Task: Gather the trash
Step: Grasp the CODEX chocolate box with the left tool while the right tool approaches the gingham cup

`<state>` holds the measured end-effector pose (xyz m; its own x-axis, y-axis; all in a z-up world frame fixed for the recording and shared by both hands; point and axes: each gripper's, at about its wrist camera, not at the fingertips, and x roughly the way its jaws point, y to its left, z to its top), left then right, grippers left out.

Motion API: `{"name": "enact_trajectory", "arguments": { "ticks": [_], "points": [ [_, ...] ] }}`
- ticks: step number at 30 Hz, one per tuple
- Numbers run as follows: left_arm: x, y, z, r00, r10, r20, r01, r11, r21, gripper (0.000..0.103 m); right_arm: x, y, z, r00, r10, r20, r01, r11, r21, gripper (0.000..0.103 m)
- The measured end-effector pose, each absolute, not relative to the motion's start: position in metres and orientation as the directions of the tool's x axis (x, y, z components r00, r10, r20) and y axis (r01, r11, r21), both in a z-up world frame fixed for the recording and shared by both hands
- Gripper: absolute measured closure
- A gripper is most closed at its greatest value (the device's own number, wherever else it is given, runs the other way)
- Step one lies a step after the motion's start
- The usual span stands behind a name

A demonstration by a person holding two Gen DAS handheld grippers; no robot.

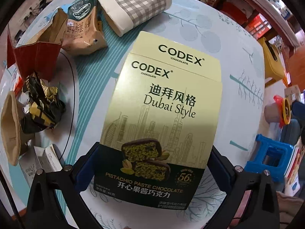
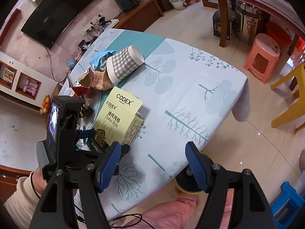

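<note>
Paper cone [image 1: 11,127]: lies at the far left beside crumpled black-and-gold wrappers [image 1: 41,110]; cut by the frame edge, so its contents cannot be made out.
Snack bags [image 1: 82,36]: torn and heaped toward the table's far side, next to a toppled checked paper cup [image 1: 137,7]; the cup could roll if nudged.
Left gripper [image 1: 152,169]: points down over the chocolate box [image 1: 162,114], blue fingers [image 1: 85,164] flanking its dark lower end; whether the pads press cannot be told.
Chocolate box: lies on the tablecloth [image 2: 200,95], top flap open; a squeeze may crush the thin card, or a grip on one end may let it pivot and slip.
Right gripper [image 2: 158,169]: jaws wide apart, empty, hovering at the table's near edge.
Hidden: the left fingertips under the box; any bin for the trash.
</note>
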<state>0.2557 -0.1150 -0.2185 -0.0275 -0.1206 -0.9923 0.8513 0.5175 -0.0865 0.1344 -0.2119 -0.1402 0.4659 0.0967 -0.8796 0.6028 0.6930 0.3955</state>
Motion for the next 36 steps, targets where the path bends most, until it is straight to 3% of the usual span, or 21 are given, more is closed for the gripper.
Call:
{"name": "enact_trajectory", "arguments": {
  "ticks": [23, 36],
  "points": [
    [0.225, -0.034, -0.176, -0.064, -0.263, -0.963, 0.706, 0.670, -0.230, 0.006, 0.179, -0.199, -0.112, 0.436, 0.078, -0.896, 0.478, 0.824, 0.304, 0.032],
    [0.224, -0.005, -0.158, 0.020, -0.240, -0.971, 0.542, 0.818, -0.191, 0.006, 0.251, -0.216, -0.113, 0.422, 0.065, -0.905, 0.091, 0.989, 0.113, 0.032]
  ]
}}
